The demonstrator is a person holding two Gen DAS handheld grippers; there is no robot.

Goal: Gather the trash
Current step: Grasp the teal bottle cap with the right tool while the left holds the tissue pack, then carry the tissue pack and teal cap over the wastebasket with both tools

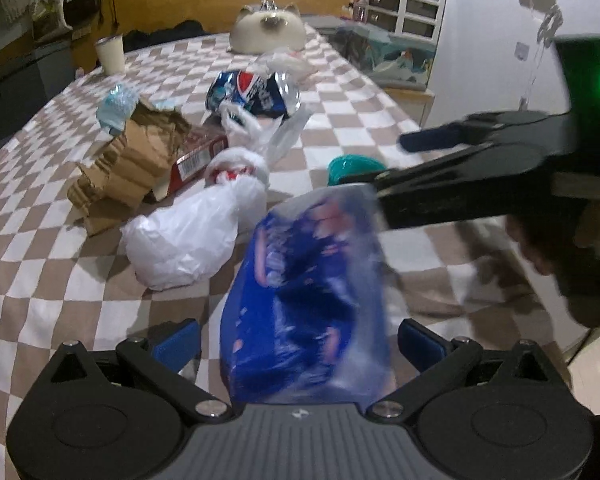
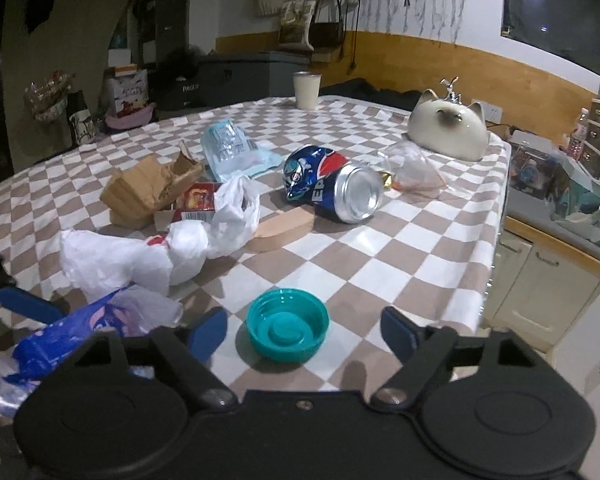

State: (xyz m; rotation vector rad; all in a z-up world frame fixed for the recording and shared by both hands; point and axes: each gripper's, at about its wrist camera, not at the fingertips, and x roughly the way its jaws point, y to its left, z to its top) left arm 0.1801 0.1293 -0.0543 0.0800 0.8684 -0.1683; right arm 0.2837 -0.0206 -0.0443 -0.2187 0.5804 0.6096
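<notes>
A teal bottle cap (image 2: pixel 286 330) lies rim up on the checkered tablecloth (image 2: pixel 420 240). My right gripper (image 2: pixel 302 332) straddles it with its jaws open, and neither pad touches the cap. In the left wrist view that gripper (image 1: pixel 392 162) reaches in from the right above the cap (image 1: pixel 352 168). A blue plastic bag (image 1: pixel 300 300), blurred, hangs between the wide-apart fingers of my left gripper (image 1: pixel 300 344); cloth shows between it and the left pad. The same bag (image 2: pixel 72 332) lies at the lower left of the right wrist view.
More trash lies beyond: white plastic bags (image 2: pixel 112 260), torn cardboard (image 2: pixel 148 192), a red box (image 2: pixel 198 200), a crushed Pepsi can (image 2: pixel 328 188), a pale blue wrapper (image 2: pixel 228 148) and a clear bag (image 2: pixel 416 172). A cat-shaped ornament (image 2: pixel 448 128) and a cup (image 2: pixel 306 90) stand at the back.
</notes>
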